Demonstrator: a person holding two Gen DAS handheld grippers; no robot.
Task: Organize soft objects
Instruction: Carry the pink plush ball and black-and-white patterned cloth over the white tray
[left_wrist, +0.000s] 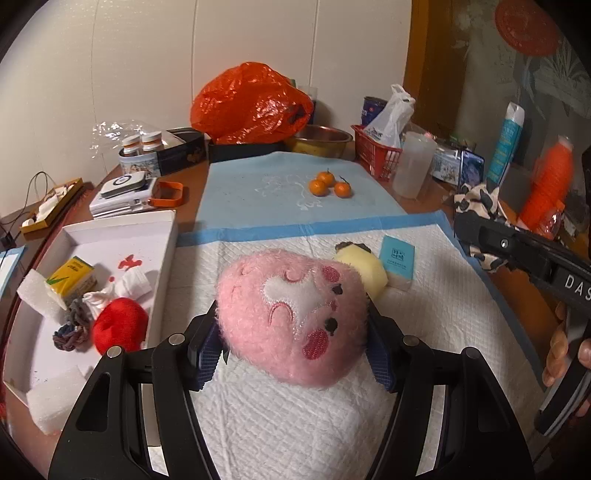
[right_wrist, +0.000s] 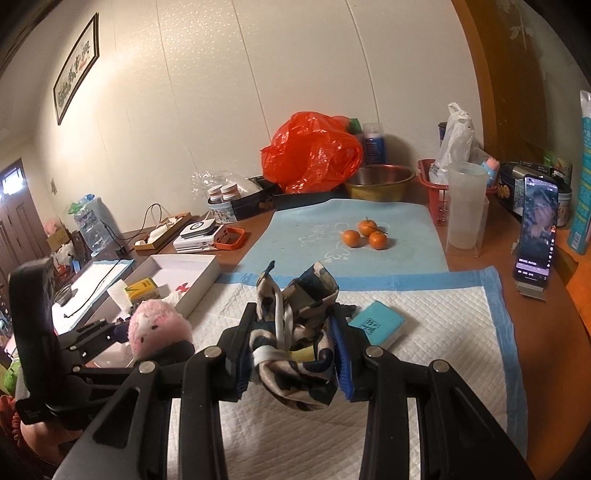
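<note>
Plush face-up, lengthwise across gripper.

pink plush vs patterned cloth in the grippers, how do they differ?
The pink plush toy is one rounded fuzzy lump with an embroidered face; the patterned cloth is thin, crumpled fabric in dark and cream. The plush fills the left gripper widely; the cloth bunches in the narrower right gripper. Both are soft and clamped.

Each gripper was matte black plastic with silver pivot screws and ribbed blue pads, the right gripper bearing white lettering
</note>
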